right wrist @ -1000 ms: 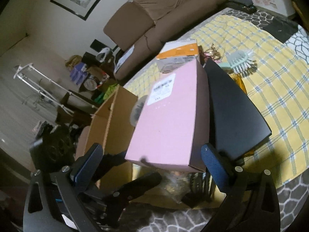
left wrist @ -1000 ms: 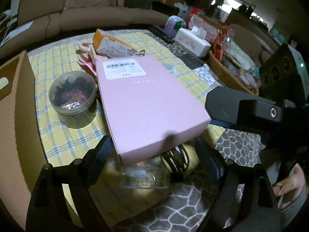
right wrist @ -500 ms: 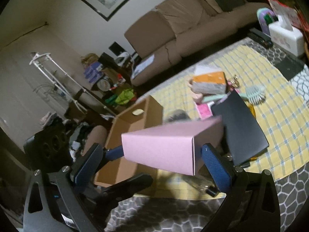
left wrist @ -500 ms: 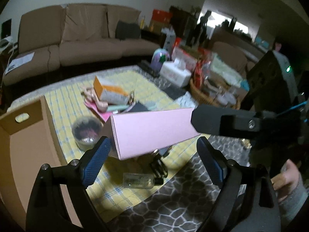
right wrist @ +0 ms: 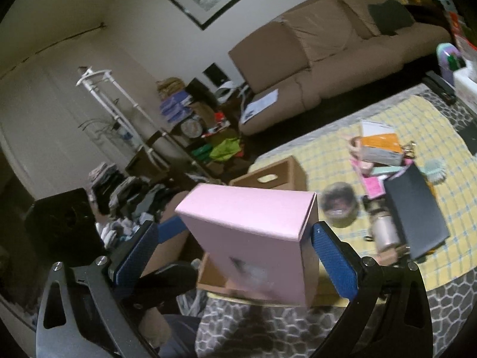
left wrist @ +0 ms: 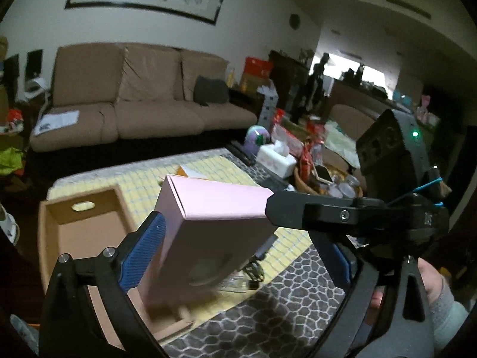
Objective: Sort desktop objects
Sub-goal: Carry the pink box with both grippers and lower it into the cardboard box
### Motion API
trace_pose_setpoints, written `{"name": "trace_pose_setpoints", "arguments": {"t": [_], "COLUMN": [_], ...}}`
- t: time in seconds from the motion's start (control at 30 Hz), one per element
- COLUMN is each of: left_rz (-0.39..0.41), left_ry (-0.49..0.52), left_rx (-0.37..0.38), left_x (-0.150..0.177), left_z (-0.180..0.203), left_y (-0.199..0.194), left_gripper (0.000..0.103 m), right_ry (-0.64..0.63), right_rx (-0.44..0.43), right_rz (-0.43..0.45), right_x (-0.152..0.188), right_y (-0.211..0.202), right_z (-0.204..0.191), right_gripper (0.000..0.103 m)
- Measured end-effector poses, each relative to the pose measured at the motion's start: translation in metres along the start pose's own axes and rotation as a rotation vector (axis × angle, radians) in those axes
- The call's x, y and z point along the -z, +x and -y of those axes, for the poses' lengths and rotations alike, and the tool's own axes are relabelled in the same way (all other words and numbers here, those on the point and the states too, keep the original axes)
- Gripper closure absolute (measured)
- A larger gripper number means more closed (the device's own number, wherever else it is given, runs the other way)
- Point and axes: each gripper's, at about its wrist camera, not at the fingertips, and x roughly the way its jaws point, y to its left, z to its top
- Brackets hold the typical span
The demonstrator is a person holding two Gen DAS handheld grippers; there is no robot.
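Observation:
A flat pink box (left wrist: 208, 232) hangs in the air, tilted, squeezed between my two grippers, above the near end of an open brown cardboard box (left wrist: 86, 238). My left gripper (left wrist: 238, 253) is open, its left pad (left wrist: 143, 250) pressed on the pink box's left side. My right gripper (right wrist: 238, 256) is open too, its right pad (right wrist: 334, 256) against the pink box (right wrist: 256, 238); one of its fingers (left wrist: 301, 211) shows in the left wrist view on the box's right end. The cardboard box (right wrist: 274, 176) lies behind the pink box.
On the yellow checked cloth (right wrist: 396, 113) lie a black notebook (right wrist: 414, 205), a clear round jar (right wrist: 340, 205), an orange-and-white carton (right wrist: 378, 146), a comb and small bottles. A tissue box (left wrist: 275, 161) and a wicker basket (left wrist: 328, 179) stand at the right. A brown sofa (left wrist: 134, 101) is behind.
Both grippers have lifted the pink box off the table and carried it left, tipping it on edge over the cardboard box. The black notebook under it is now uncovered.

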Motion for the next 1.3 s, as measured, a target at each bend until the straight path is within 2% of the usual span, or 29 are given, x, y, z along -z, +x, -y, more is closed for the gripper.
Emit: {"name": "trace_pose_setpoints", "arguments": {"t": [0.23, 0.43, 0.63, 0.93, 1.0, 1.13, 1.3], "left_rz": [0.022, -0.016, -0.049, -0.151, -0.150, -0.128, -0.166], "left_ry": [-0.056, -0.121, -0.198, -0.368, -0.367, -0.387, -0.384], "left_rx": [-0.061, -0.091, -0.110, -0.074, -0.088, -0.103, -0.136], "left_x": [0.006, 0.029, 0.052, 0.078, 0.084, 0.074, 0.057], "left_z": [-0.051, -0.095, -0.143, -0.213, -0.220, -0.239, -0.262], "left_y": [-0.036, -0.030, -0.005, 0.067, 0.081, 0.098, 0.125], "left_gripper": [0.007, 0.007, 0.006, 0.004, 0.004, 0.003, 0.003], "right_ry": [-0.010, 0.052, 0.107, 0.141, 0.145, 0.132, 0.145], "right_rx": [-0.060, -0.088, -0.104, -0.026, -0.020, -0.014, 0.011], "right_rz": [-0.051, -0.122, -0.181, -0.246, -0.251, -0.254, -0.260], "right_x": [0.001, 0.006, 0.015, 0.003, 0.001, -0.013, -0.028], "right_y": [0.050, 0.108, 0.159, 0.227, 0.241, 0.262, 0.289], "right_z": [-0.032, -0.026, -0.004, 0.034, 0.045, 0.054, 0.066], "right_gripper": [0.000, 0.000, 0.000, 0.000, 0.000, 0.000, 0.000]}}
